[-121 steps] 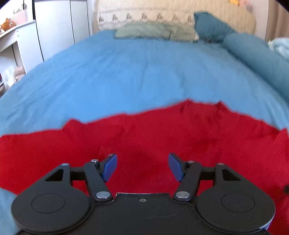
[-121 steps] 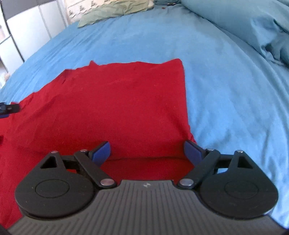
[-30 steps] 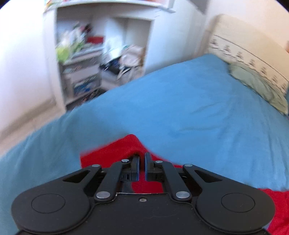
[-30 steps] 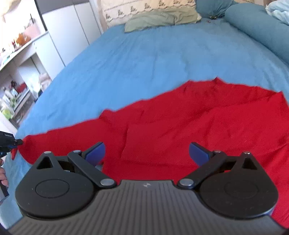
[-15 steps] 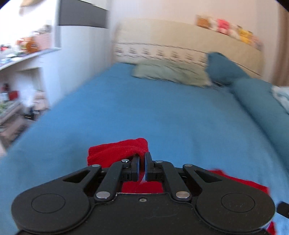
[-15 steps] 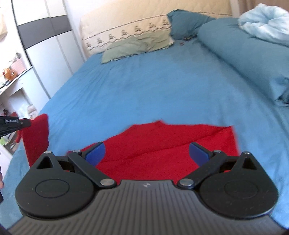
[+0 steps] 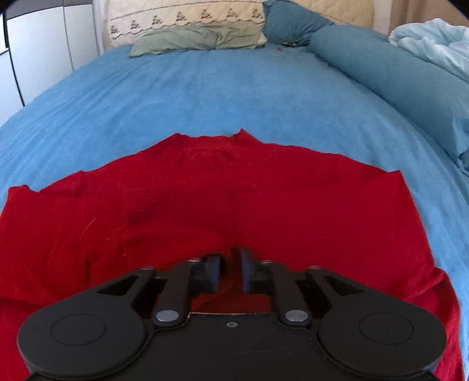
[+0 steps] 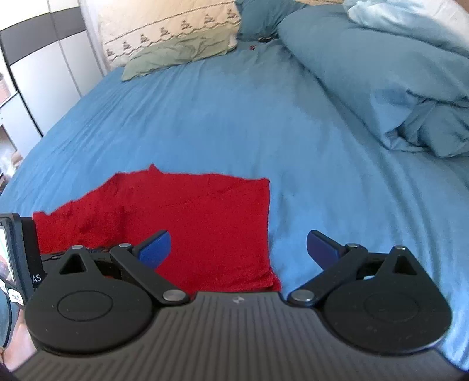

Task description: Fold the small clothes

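A red garment (image 7: pixel 234 199) lies on the blue bed sheet (image 7: pixel 205 93), one side folded over the middle. My left gripper (image 7: pixel 230 271) is low over its near part, jaws a narrow gap apart with red cloth between them. In the right wrist view the garment (image 8: pixel 199 222) lies ahead and left with a straight right edge. My right gripper (image 8: pixel 238 249) is open and empty, straddling that edge just above the bed. The left gripper's body (image 8: pixel 17 252) shows at the far left of that view.
A green pillow (image 7: pixel 199 38) and beige headboard (image 7: pixel 187 14) are at the far end. A rolled blue duvet (image 7: pixel 395 76) runs along the right side; it also shows in the right wrist view (image 8: pixel 381 73). White wardrobe doors (image 8: pixel 44 64) stand left of the bed.
My left gripper carried the garment's left end up and over to the right, laid it on the middle, and its jaws have parted slightly. My right gripper stayed open and shifted to the garment's right edge.
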`<control>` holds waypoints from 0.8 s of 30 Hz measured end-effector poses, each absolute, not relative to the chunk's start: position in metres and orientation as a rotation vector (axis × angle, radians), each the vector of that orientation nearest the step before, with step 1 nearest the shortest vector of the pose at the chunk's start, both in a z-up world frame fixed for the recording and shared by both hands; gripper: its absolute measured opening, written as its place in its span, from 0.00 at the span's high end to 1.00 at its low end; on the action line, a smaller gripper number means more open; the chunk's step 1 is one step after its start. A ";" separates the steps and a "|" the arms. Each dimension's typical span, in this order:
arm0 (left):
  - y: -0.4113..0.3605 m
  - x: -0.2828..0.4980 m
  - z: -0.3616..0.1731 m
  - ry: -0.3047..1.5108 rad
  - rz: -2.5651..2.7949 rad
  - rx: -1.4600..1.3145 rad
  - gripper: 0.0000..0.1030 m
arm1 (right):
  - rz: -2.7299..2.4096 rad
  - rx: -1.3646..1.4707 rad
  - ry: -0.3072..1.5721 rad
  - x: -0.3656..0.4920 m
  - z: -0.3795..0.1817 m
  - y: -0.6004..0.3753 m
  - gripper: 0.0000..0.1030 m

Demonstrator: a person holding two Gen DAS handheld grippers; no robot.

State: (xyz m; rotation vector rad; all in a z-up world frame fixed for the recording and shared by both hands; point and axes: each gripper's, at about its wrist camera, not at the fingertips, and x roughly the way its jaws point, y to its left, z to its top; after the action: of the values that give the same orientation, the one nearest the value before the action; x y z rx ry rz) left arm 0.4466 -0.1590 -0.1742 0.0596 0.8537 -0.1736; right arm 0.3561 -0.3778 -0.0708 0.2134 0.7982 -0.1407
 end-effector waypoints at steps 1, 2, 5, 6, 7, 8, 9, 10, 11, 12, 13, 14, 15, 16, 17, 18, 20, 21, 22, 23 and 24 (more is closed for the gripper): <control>-0.159 0.443 -0.174 0.859 -0.193 0.053 0.41 | -0.126 0.215 0.798 0.358 -0.073 -0.377 0.00; -0.156 0.440 -0.171 0.863 -0.208 0.051 0.31 | -0.107 0.215 0.797 0.361 -0.074 -0.375 0.00; -0.141 0.421 -0.157 0.860 -0.190 0.099 0.31 | -0.037 0.195 0.795 0.374 -0.073 -0.358 0.00; -0.131 0.415 -0.153 0.864 -0.173 0.110 0.30 | -0.004 0.176 0.793 0.381 -0.071 -0.348 0.00; -0.119 0.411 -0.149 0.867 -0.156 0.118 0.29 | 0.042 0.147 0.796 0.389 -0.070 -0.335 0.00; -0.106 0.407 -0.146 0.869 -0.136 0.124 0.29 | 0.083 0.112 0.801 0.397 -0.071 -0.322 0.00; -0.091 0.405 -0.143 0.872 -0.112 0.132 0.29 | 0.124 0.067 0.809 0.405 -0.073 -0.306 0.00; -0.076 0.404 -0.141 0.872 -0.086 0.144 0.28 | 0.161 0.006 0.822 0.415 -0.078 -0.287 0.00; -0.063 0.404 -0.141 0.871 -0.066 0.156 0.28 | 0.185 -0.054 0.831 0.422 -0.085 -0.269 0.00; -0.048 0.405 -0.142 0.871 -0.042 0.169 0.28 | 0.207 -0.115 0.841 0.430 -0.093 -0.251 0.00; -0.034 0.407 -0.144 0.876 -0.019 0.179 0.28 | 0.227 -0.170 0.858 0.437 -0.102 -0.234 0.00; -0.021 0.409 -0.146 0.885 -0.003 0.184 0.28 | 0.230 -0.209 0.877 0.445 -0.112 -0.220 0.04; -0.009 0.412 -0.148 0.891 0.011 0.185 0.28 | 0.224 -0.237 0.898 0.452 -0.121 -0.206 0.12; 0.004 0.413 -0.148 0.895 0.021 0.185 0.28 | 0.222 -0.249 0.915 0.458 -0.128 -0.196 0.18; 0.012 0.417 -0.150 0.896 0.031 0.188 0.28 | 0.216 -0.259 0.921 0.462 -0.134 -0.188 0.20; 0.020 0.421 -0.150 0.897 0.040 0.192 0.28 | 0.188 -0.273 0.918 0.467 -0.140 -0.183 0.29; 0.032 0.424 -0.152 0.897 0.057 0.197 0.28 | 0.121 -0.258 0.904 0.470 -0.145 -0.184 0.40; 0.039 0.425 -0.152 0.900 0.063 0.190 0.28 | 0.080 -0.215 0.893 0.471 -0.142 -0.188 0.45; 0.045 0.425 -0.152 0.900 0.070 0.183 0.28 | 0.032 -0.150 0.881 0.469 -0.137 -0.197 0.46; 0.049 0.426 -0.152 0.902 0.078 0.174 0.28 | -0.005 -0.086 0.875 0.467 -0.133 -0.206 0.46; 0.053 0.422 -0.152 0.904 0.082 0.165 0.28 | -0.038 -0.022 0.875 0.463 -0.131 -0.217 0.45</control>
State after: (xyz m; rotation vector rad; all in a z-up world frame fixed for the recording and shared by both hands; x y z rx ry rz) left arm 0.4218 0.0525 -0.1521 0.1653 0.9044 0.0824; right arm 0.4631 -0.2170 -0.1314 -0.0224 0.8745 -0.0376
